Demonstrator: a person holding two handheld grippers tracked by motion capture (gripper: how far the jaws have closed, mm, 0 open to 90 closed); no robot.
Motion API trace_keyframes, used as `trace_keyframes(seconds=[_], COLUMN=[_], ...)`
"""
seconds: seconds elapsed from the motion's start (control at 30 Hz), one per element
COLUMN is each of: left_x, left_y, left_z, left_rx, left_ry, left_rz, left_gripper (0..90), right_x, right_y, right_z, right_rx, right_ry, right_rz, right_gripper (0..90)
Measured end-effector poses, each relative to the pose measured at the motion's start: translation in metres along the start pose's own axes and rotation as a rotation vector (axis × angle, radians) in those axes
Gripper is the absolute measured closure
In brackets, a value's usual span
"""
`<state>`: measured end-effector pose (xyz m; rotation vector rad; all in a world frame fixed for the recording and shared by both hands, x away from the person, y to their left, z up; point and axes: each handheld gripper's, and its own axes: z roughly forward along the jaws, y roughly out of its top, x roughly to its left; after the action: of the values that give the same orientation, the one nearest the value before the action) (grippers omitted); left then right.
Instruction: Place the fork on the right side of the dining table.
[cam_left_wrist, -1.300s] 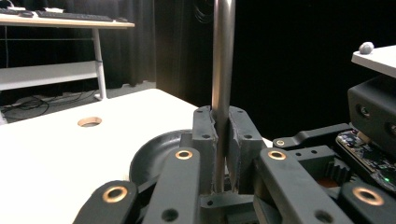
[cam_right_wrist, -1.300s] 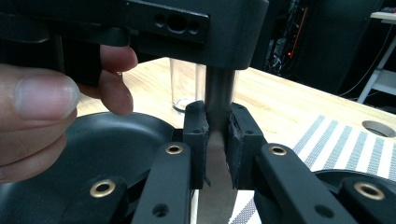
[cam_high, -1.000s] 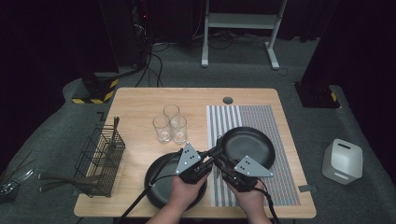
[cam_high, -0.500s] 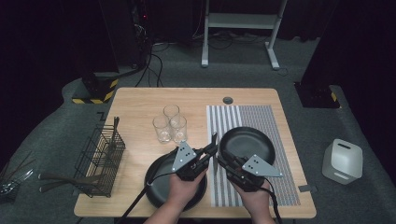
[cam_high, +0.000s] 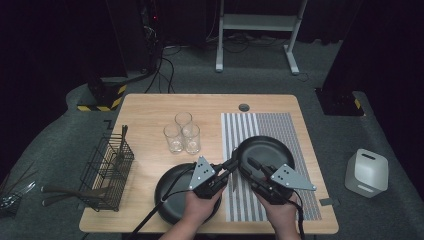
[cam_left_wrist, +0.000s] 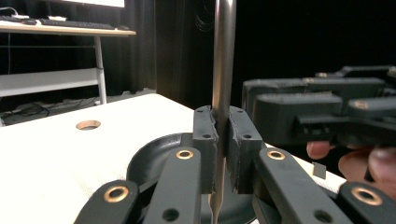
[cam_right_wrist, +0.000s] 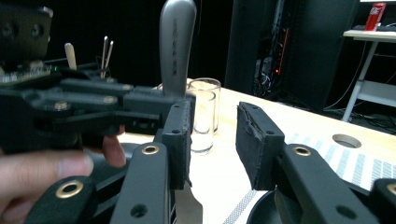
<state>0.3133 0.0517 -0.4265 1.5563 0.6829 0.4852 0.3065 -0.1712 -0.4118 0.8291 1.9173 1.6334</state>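
leftmost, wire basket and glasses on worktop; beside the front pan, left gripper jaws clamp an upright knife; right gripper jaws open beside it.

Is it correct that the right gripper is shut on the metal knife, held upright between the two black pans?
Not quite: the left gripper is shut on the metal knife, as the left gripper view shows. The right gripper is open beside it. The rest holds.
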Motion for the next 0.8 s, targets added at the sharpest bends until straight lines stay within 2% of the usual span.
trace_keyframes(seconds=[0.4, 0.67, 0.8], left_x=[-0.004, -0.004, -0.006], left_y=[-0.011, -0.012, -0.013], left_z=[0.0, -0.001, 0.001], left_rx=[0.026, 0.02, 0.021], left_ry=[0.009, 0.011, -0.001], left_rz=[0.0, 0.002, 0.007], left_gripper=[83.2, 83.1, 82.8], right_x=[0.003, 0.004, 0.006], right_y=[0.01, 0.014, 0.015], right_z=[0.003, 0.005, 0.007], right_rx=[-0.025, -0.045, -0.045], right_ry=[0.021, 0.038, 0.05], right_rz=[-0.006, 0.002, 0.007], right_gripper=[64.0, 62.4, 60.5])
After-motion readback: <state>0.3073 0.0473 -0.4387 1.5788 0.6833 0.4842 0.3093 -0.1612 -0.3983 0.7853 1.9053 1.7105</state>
